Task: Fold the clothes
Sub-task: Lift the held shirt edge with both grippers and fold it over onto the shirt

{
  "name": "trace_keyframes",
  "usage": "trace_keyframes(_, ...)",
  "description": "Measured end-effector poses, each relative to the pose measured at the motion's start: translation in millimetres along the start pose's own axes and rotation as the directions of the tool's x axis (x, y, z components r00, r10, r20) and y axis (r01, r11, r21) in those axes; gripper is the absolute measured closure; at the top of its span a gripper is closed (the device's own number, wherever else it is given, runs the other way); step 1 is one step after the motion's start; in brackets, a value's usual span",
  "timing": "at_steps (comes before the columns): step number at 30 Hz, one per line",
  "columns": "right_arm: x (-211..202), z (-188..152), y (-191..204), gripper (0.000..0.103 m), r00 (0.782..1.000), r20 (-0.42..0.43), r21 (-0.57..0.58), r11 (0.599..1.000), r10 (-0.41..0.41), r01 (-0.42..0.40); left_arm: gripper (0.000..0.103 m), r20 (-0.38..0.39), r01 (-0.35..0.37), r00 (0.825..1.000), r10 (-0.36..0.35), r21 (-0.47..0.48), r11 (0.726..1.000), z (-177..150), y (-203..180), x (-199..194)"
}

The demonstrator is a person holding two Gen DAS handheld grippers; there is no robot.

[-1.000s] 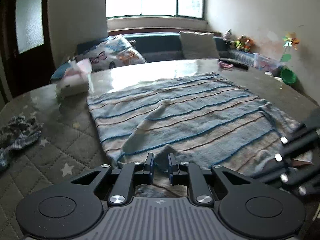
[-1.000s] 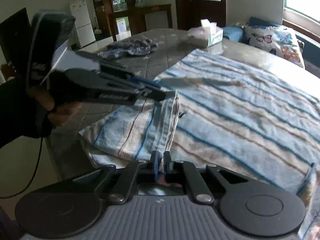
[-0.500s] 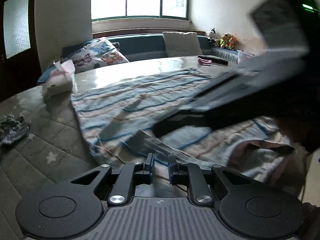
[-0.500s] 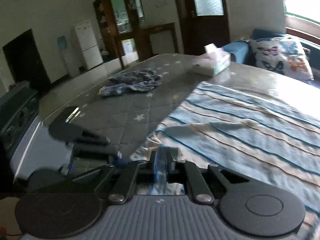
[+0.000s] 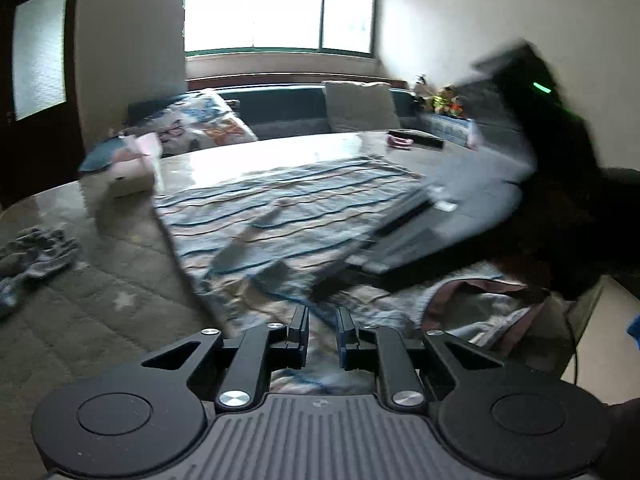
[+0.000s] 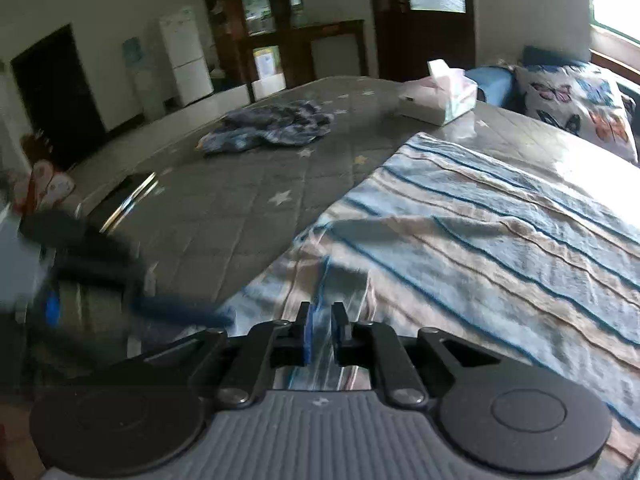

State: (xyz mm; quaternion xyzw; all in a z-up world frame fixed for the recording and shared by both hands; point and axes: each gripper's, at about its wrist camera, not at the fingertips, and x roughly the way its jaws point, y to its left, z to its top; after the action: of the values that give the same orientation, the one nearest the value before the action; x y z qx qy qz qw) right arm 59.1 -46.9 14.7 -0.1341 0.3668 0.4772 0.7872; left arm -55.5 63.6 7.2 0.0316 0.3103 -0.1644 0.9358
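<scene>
cloth [image 6: 500, 216], striped, lies spread on the table [image 6: 224, 208], its near edge pinched in both grippers. right gripper [image 6: 320, 330] is clenched on it; left gripper [image 5: 323, 330] grips a thicker bunch. best carry both corners evenly toward the far edge, keeping the fabric taut.

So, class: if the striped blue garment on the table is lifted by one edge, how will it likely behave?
The striped garment is probably floppy: it lies flat with soft wrinkles, and its near edge bunches where the right hand-held gripper pinches it. It likely feels light, since that thin fold stands up easily. It may drag rather than slide cleanly, because the quilted table cover looks textured.
</scene>
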Motion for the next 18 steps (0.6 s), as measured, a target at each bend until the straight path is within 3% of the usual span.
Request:
trace_keyframes(7,-21,-33,14,0.088,0.997,-0.071,-0.097,0.995,-0.025,0.019,0.087,-0.064,-0.034,0.997,0.037,0.038,0.999,-18,-2,-2)
trace_keyframes(12,-32,-43,23,0.088,0.998,-0.035,-0.128,0.991,-0.048,0.043,0.087,-0.033,-0.01,0.999,0.012,0.062,0.998,-13,-12,-9)
trace_keyframes(18,-43,-48,19,0.081,0.998,-0.021,-0.109,0.993,-0.055,0.052,0.083,-0.09,0.023,0.996,-0.013,0.105,0.994,-18,-20,-3)
